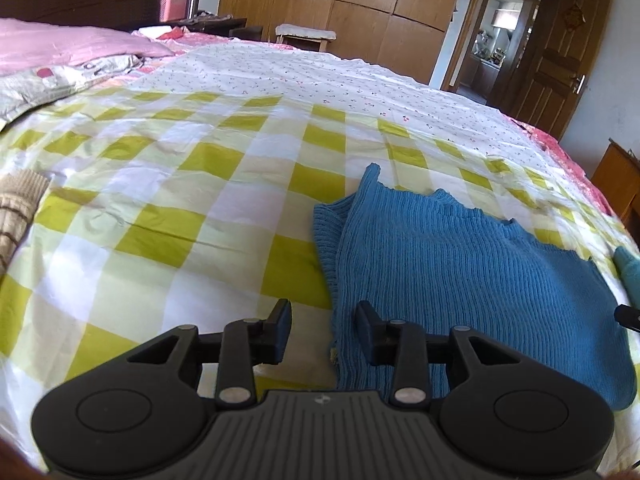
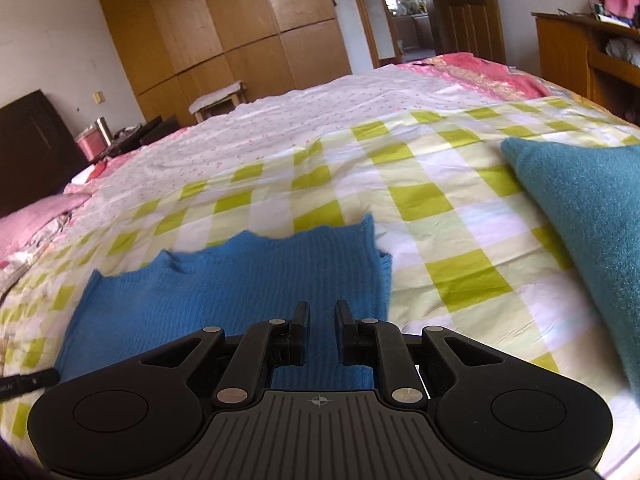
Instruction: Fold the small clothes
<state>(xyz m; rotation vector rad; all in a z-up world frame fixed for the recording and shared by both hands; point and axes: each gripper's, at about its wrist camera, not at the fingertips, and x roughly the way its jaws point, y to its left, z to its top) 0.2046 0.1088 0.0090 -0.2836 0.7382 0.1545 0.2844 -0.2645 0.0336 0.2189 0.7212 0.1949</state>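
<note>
On the green-checked bedsheet (image 1: pixel 168 184), the left gripper (image 1: pixel 324 328) hangs with its fingers spread wide and empty, straddling the left edge of the blue knit garment (image 1: pixel 460 272), which lies flat ahead and to its right. The right gripper (image 2: pixel 322 330), fingers narrowly parted and holding nothing, hovers over the garment's right part; a teal cloth (image 2: pixel 588 216) lies well apart on the right.

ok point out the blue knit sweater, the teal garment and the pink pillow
blue knit sweater (image 1: pixel 460 280), left wrist view, middle of its ribbed body
teal garment (image 2: pixel 580 200), right wrist view, its upper surface
pink pillow (image 1: pixel 68 42), left wrist view, its top
</note>
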